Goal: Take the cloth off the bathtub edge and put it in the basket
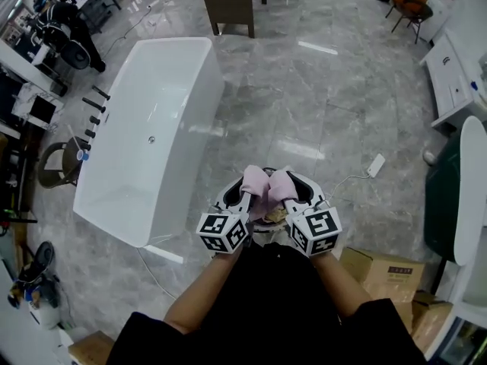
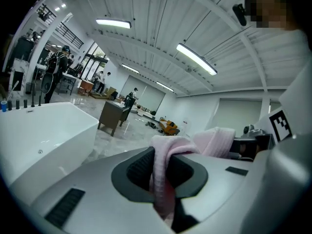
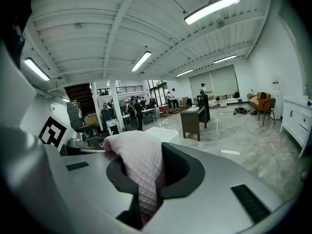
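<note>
A pink cloth (image 1: 263, 194) hangs bunched between my two grippers, in front of the person's body and to the right of the white bathtub (image 1: 144, 166). My left gripper (image 1: 247, 179) is shut on one end of the cloth (image 2: 163, 179), which runs down between its jaws. My right gripper (image 3: 146, 174) is shut on the other end of the cloth (image 3: 140, 165). The two grippers are held close side by side, tips pointing away from the person. A scrap of tan woven material (image 1: 275, 216) shows just under the cloth; I cannot tell what it is.
A dark wooden table (image 1: 228, 2) stands beyond the tub's far end. Black tap fittings (image 1: 95, 116) line the tub's left side. Cardboard boxes (image 1: 384, 274) lie at the lower right, a white power strip (image 1: 376, 165) and its cable on the floor, and a white cabinet (image 1: 449, 74) at the right.
</note>
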Motion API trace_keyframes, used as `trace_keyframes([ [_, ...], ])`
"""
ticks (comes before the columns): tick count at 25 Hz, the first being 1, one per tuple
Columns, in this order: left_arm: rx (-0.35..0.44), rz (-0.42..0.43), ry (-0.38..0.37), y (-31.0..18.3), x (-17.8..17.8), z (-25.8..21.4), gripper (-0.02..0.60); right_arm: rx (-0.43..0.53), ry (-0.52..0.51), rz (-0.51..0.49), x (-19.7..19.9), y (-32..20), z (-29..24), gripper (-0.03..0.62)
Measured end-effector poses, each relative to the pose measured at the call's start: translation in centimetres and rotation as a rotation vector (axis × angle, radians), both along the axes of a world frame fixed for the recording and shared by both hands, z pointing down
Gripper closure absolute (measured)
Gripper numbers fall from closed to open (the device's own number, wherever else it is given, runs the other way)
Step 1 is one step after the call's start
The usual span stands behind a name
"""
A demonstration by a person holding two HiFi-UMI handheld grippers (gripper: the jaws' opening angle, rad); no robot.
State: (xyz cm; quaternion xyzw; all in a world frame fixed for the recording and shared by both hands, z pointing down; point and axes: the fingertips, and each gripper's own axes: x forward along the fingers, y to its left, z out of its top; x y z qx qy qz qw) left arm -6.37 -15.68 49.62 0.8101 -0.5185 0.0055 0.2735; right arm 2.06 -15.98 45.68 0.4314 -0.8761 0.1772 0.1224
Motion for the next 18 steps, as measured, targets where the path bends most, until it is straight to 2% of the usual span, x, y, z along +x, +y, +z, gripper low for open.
trace_keyframes([
  [4, -0.046, 0.017, -0.011, -0.4, 0.6, 3.0, 0.526, -0.047, 0.029, -0.002, 0.6, -0.4, 3.3, 0.530],
  [9, -0.080, 0.015, -0.015, -1.2, -0.7, 6.8, 0.526, -0.121, 0.042, 0.000, 0.3, -0.9, 7.2, 0.530],
  [14, -0.153, 0.049, -0.035, -2.3, 0.0, 11.9, 0.526, -0.194, 0.066, -0.008, 0.2, -1.3, 12.6, 0.530],
  [18, -0.238, 0.123, 0.025, -2.3, 1.4, 16.6, 0.526, -0.266, 0.107, -0.004, 0.9, -1.5, 17.5, 0.530],
])
